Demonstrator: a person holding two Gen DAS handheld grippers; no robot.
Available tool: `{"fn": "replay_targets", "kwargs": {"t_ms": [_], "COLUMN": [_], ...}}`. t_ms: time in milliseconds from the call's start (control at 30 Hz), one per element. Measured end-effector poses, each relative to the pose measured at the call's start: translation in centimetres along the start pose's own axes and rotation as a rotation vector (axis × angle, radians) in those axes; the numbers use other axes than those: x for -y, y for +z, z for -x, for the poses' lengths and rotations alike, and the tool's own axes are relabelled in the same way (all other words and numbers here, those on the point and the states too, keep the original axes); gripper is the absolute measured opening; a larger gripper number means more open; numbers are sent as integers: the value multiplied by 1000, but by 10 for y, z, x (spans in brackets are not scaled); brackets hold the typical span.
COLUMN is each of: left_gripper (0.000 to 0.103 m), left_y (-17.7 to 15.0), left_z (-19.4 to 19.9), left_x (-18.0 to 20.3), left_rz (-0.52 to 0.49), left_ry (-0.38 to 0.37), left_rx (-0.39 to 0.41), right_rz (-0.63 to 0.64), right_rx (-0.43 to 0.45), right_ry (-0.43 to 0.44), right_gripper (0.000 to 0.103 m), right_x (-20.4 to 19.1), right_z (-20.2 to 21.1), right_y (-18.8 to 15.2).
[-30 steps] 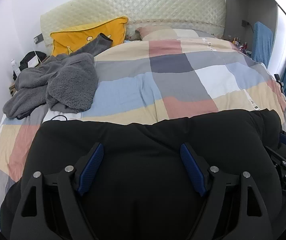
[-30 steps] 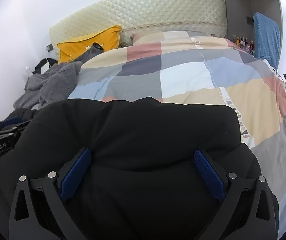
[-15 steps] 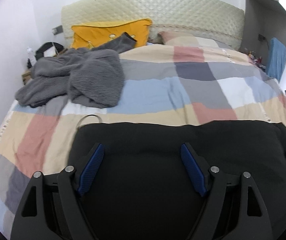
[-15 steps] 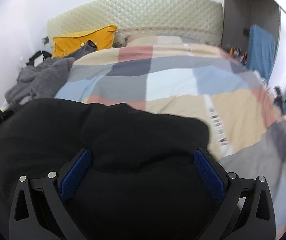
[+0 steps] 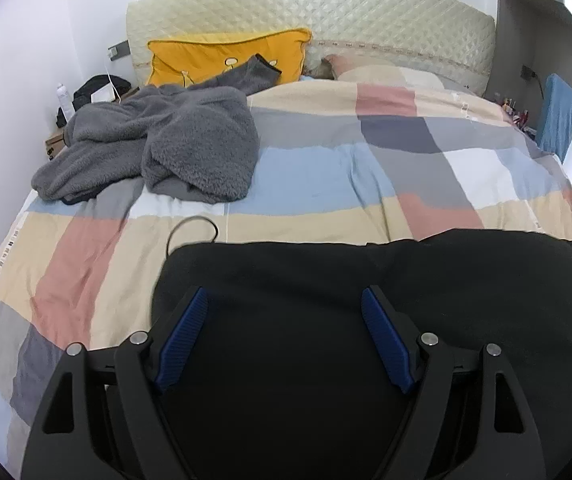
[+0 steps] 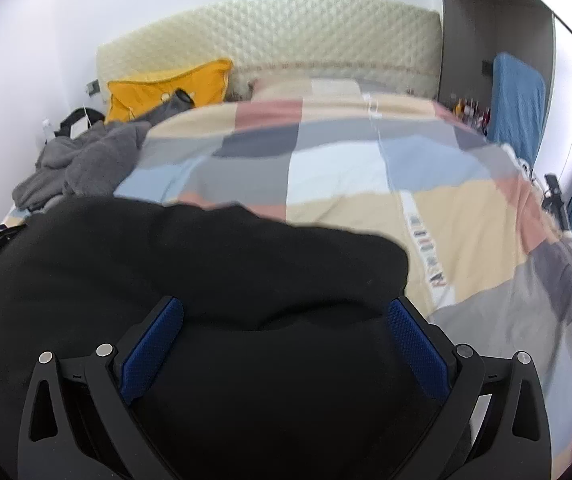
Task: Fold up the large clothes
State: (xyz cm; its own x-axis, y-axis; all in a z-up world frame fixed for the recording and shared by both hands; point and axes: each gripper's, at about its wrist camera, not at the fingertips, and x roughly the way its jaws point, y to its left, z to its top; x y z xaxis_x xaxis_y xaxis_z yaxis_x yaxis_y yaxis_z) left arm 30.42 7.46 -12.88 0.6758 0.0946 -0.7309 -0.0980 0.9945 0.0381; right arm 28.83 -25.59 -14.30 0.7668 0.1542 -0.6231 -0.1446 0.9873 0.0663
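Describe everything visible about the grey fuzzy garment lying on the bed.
The grey fuzzy garment is a thick, plush fleece piece, crumpled in a loose unfolded heap on the far left part of the pastel checked patchwork bedspread. One sleeve with a dark cuff stretches back over the yellow cushion at the headboard. Folds overlap so its full shape cannot be told. No gripper touches it. In the blurred right wrist view it shows the same heap beyond the black garment.

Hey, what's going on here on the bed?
A person with a gripper in each hand is working on a black garment spread at the near end of a patchwork bedspread. Both the left gripper and right gripper are open above it. A gray fleece garment lies crumpled beside a yellow pillow.
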Motion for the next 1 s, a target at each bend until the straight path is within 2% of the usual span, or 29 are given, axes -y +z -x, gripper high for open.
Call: {"fn": "replay_targets", "kwargs": {"t_ms": [100,333,433,600,667,733,833,1000], "left_gripper": [80,84,86,88,91,103,103,103], "left_y": [5,21,23,22,19,15,7,-7], "left_z": [26,142,186,239,264,285,311,340], "left_x": [1,4,8,4,0,-2,-3,-1], "left_rz": [-5,-13,-33,-29,-29,-39,-59,-84], "left_ry": [-30,-143,-176,-253,-262,-248,-239,-232], "left_rx": [25,182,217,236,265,304,348,373], "right_rz": [-11,-25,-9,15,26,38,35,14], "right_rx": [68,230,308,377,402,427,453,487], "right_ry": [24,85,96,123,120,118,151,163], "right_gripper": [102,102,103,103,103,103,103,103], "right_x": [-4,-20,-32,-49,-54,-59,-63,-65], "right_z": [35,134,181,242,263,283,307,336], "right_y": [15,46,56,63,63,61,55,43]}}
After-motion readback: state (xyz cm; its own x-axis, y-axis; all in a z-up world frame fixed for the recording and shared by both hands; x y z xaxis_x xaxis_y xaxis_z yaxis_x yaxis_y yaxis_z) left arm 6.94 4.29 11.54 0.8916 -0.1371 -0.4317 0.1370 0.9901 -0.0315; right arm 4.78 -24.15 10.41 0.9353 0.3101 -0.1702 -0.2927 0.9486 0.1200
